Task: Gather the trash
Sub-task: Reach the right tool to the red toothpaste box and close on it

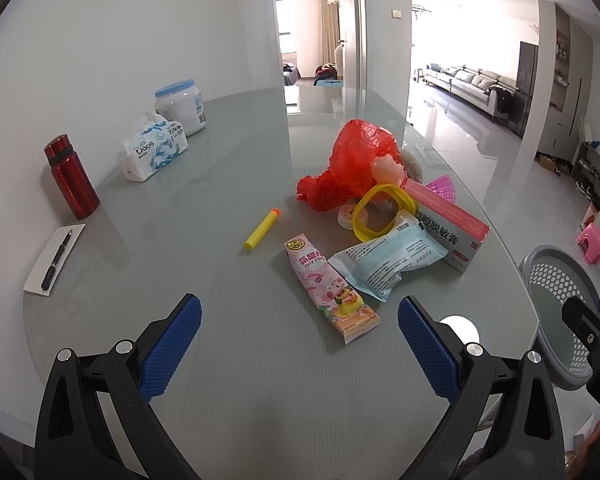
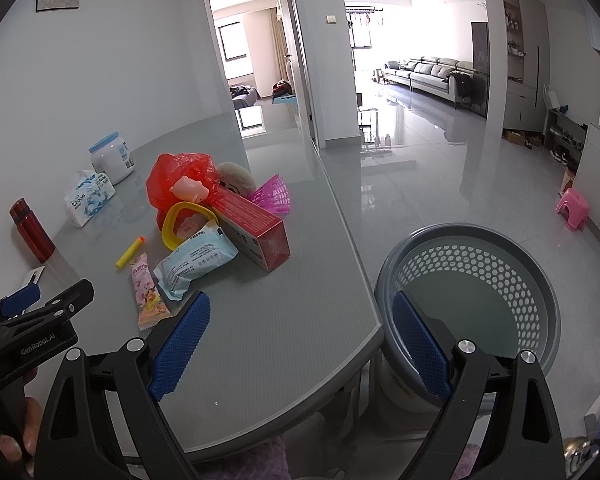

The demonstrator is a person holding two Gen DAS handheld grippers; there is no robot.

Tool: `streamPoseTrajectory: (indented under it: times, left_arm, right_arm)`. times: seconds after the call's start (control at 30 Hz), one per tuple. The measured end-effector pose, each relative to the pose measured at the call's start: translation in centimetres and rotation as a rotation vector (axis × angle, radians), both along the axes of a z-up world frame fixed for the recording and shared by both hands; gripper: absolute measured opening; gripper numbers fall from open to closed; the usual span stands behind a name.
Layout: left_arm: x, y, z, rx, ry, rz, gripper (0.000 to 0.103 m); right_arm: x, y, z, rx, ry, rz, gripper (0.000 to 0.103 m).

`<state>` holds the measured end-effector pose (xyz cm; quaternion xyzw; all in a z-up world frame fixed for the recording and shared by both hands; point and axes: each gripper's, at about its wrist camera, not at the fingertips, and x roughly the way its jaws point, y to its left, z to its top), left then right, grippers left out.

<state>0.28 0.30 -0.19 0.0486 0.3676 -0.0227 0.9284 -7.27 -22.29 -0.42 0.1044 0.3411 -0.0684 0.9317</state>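
A pile of trash lies on the grey table (image 1: 228, 380): a crumpled red plastic bag (image 1: 352, 164), a pink snack wrapper (image 1: 332, 288), a light blue packet (image 1: 388, 260), a red and white box (image 1: 452, 228), a yellow ring (image 1: 382, 212) and a yellow foam dart (image 1: 262, 228). The pile also shows in the right wrist view, with the red bag (image 2: 176, 180) and pink wrapper (image 2: 148, 296). A grey perforated bin (image 2: 472, 300) stands beside the table's right edge. My left gripper (image 1: 300, 340) is open and empty, just short of the wrapper. My right gripper (image 2: 300, 340) is open and empty over the table edge next to the bin.
A red bottle (image 1: 70, 176), a tissue pack (image 1: 154, 152), a white jar with a blue lid (image 1: 180, 106) and a notepad with a pen (image 1: 54, 258) sit at the table's left. A pink stool (image 2: 574, 208) stands on the floor at right.
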Motion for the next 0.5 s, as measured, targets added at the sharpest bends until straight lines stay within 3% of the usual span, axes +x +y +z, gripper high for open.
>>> streamPoseTrajectory:
  times: [0.5]
  left_arm:
    - [4.7,3.3,-4.4,-0.036,0.1,0.105,0.097]
  right_arm:
    - [5.3,-0.8,-4.0,0.041,0.043,0.08,0.088]
